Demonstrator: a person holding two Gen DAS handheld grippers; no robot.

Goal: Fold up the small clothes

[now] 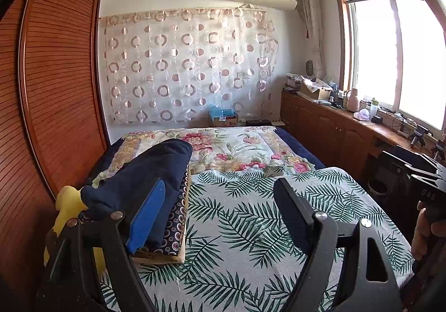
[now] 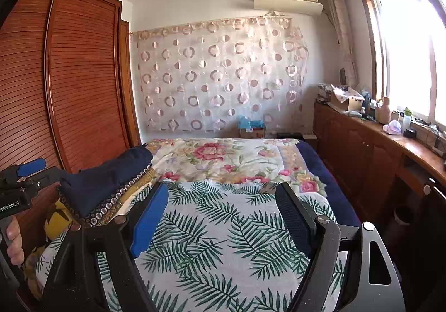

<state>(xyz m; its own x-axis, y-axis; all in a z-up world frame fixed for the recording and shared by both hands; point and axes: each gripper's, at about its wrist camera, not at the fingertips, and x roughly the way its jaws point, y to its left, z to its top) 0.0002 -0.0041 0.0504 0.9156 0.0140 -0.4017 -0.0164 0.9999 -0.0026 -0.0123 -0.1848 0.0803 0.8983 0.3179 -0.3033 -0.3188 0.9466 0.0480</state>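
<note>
A stack of folded clothes (image 1: 156, 186) lies on the left of the bed, a navy garment on top, a dark patterned one and a cream one under it. It also shows in the right wrist view (image 2: 111, 181). My left gripper (image 1: 220, 211) is open and empty, held above the palm-leaf sheet (image 1: 251, 228), its blue left finger beside the stack. My right gripper (image 2: 223, 217) is open and empty above the same sheet (image 2: 217, 242), to the right of the stack. The left gripper's body shows at the left edge of the right wrist view (image 2: 19, 186).
A yellow item (image 1: 67, 200) lies left of the stack. A floral quilt (image 1: 223, 150) covers the far half of the bed. A wooden wardrobe (image 1: 55, 75) stands on the left. A cluttered wooden cabinet (image 1: 348, 122) runs under the window on the right.
</note>
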